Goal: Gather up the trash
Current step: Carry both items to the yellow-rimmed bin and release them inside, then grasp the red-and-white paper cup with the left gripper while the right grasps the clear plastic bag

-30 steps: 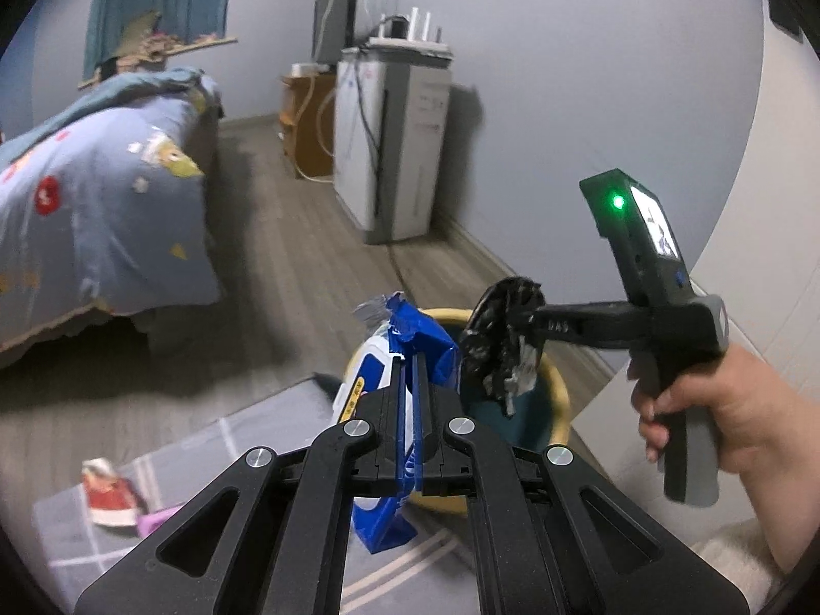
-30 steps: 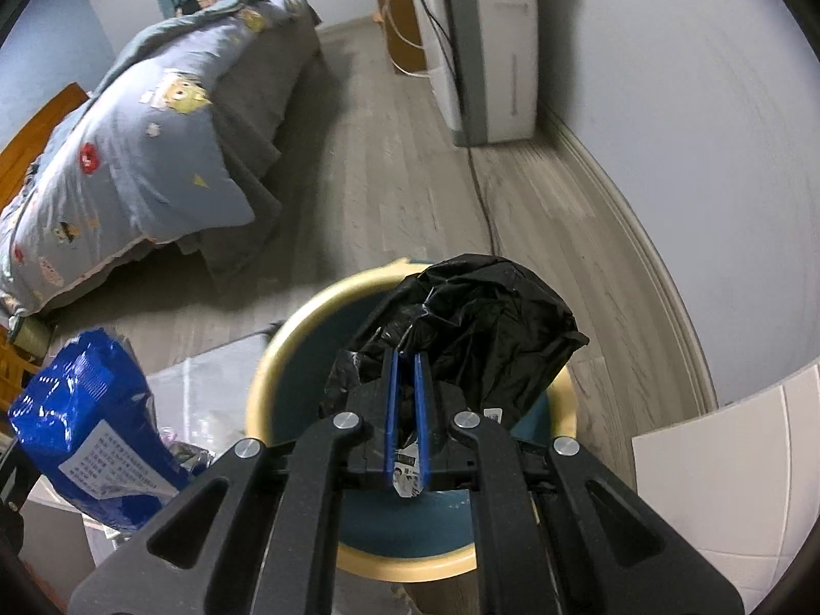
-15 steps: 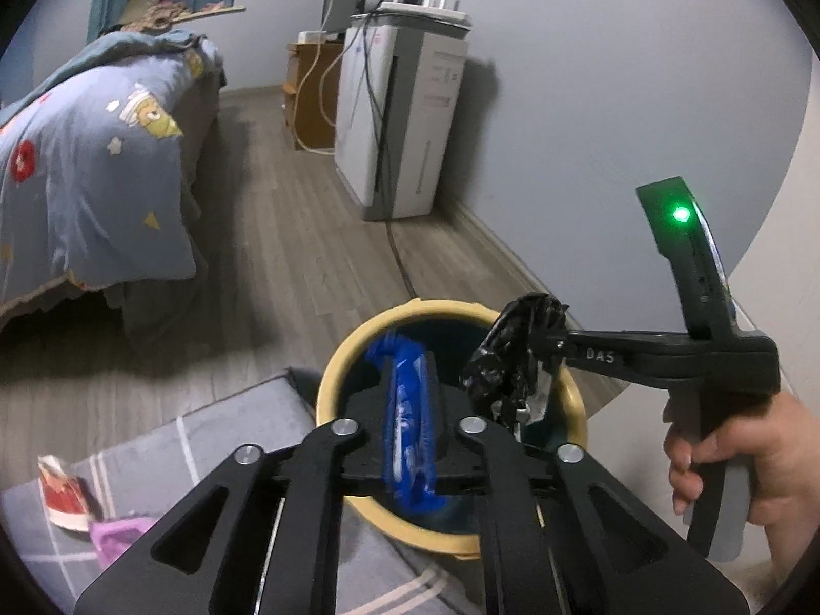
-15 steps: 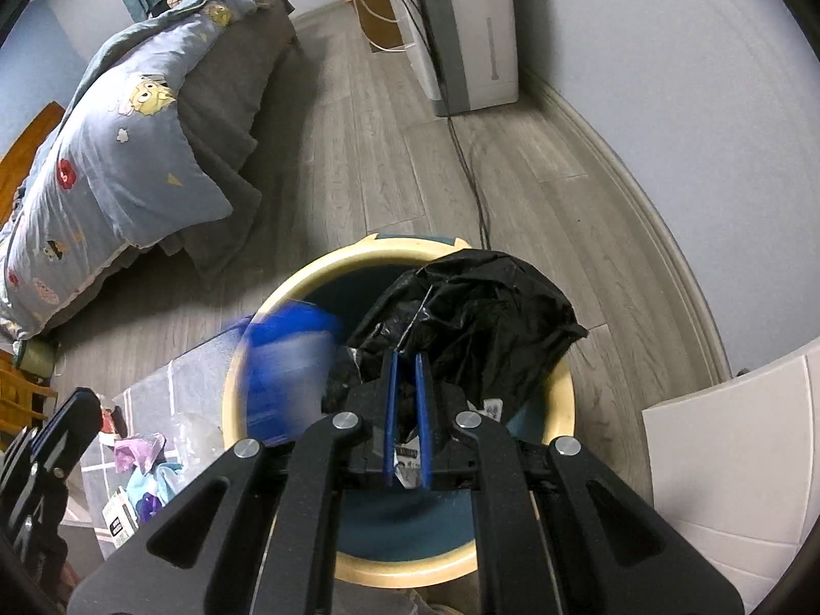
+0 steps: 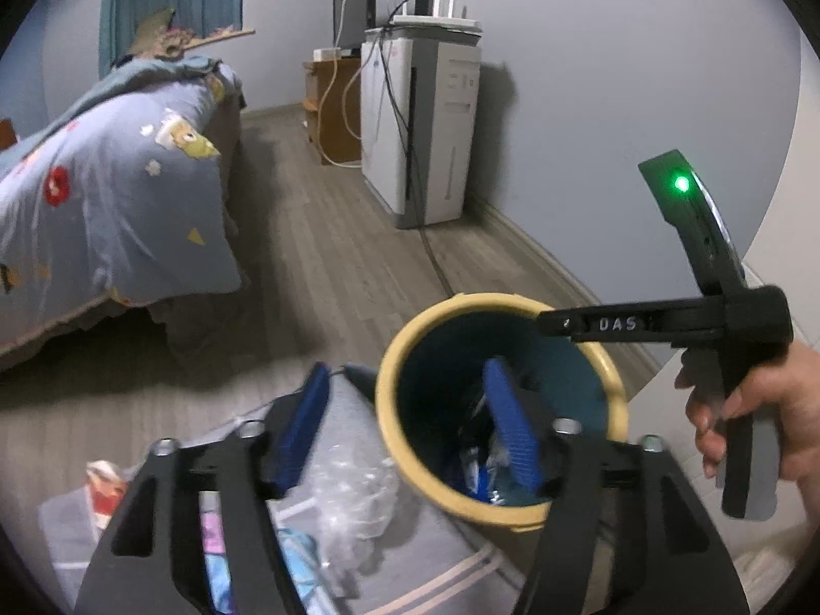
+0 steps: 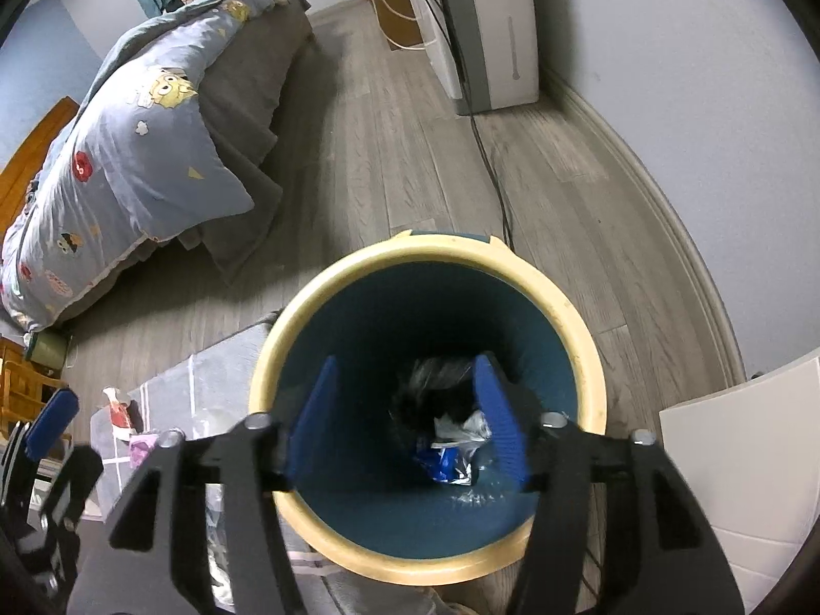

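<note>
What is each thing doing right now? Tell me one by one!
Trash bin: upright, no lid, trash at the bottom.
Black bag: loose inside the bin.
Blue wrapper: crumpled at the bottom of the bin.
Left hand-held gripper: jaws opening, nothing between them.
Right hand-held gripper: jaws opening over the bin, nothing gripped.
Clear plastic: crumpled on the mat, not picked up.
Green light: on.

Both grippers: black frames, silver screws, blue ribbed pads. Right gripper [image 5: 551, 325] marked "DAS", green lamp lit, grey handle.
</note>
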The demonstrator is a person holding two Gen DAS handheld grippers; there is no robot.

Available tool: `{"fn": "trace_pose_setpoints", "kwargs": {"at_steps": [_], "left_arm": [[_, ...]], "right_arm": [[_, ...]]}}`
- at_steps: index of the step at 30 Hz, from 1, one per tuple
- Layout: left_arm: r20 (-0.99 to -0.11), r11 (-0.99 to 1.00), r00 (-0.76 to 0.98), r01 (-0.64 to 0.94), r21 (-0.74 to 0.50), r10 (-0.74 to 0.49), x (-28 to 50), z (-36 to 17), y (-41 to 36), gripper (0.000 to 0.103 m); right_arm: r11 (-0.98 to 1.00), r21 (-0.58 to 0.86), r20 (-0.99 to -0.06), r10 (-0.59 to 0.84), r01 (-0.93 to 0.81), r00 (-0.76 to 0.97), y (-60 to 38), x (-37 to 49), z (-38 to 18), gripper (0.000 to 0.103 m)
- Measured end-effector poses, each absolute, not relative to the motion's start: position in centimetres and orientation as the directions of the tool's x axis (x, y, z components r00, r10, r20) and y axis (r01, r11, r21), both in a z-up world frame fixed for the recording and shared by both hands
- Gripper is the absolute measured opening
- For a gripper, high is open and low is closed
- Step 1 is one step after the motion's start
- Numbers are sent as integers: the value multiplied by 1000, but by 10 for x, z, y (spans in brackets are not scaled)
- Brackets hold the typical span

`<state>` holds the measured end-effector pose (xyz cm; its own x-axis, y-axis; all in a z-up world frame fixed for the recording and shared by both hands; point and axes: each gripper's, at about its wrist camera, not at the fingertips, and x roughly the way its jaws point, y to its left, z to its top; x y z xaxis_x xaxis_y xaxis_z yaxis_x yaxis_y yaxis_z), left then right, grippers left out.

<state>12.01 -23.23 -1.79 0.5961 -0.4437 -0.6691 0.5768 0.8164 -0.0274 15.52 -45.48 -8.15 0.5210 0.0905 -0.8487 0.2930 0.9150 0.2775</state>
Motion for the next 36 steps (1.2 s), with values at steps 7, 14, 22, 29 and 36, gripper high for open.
{"fn": "trace_pose_setpoints", "kwargs": {"at_steps": [7,14,22,29,36], "left_arm": [[-664,874,647,486,-20,-375,117,-10,-202,95],[-677,908,670,420,9,-303,113,4,-159,97],[-658,938,734,323,122,-167,105,25,-81,98],[-687,980,718,193,47,-109,107,1,-7,98],[-714,954,700,226,197,-18,112,-20,10,98]], "right_arm": [[920,214,-843,3,328,538,-444,149,-60,97],[920,180,-845,-36,348,533,-429,144,-46,97],[946,164,-832,-20,280,554,-387,147,-34,97],[950,198,-843,39,241,536,-351,156,-41,97],[970,165,-856,51,178,514,-308,167,-51,97]]}}
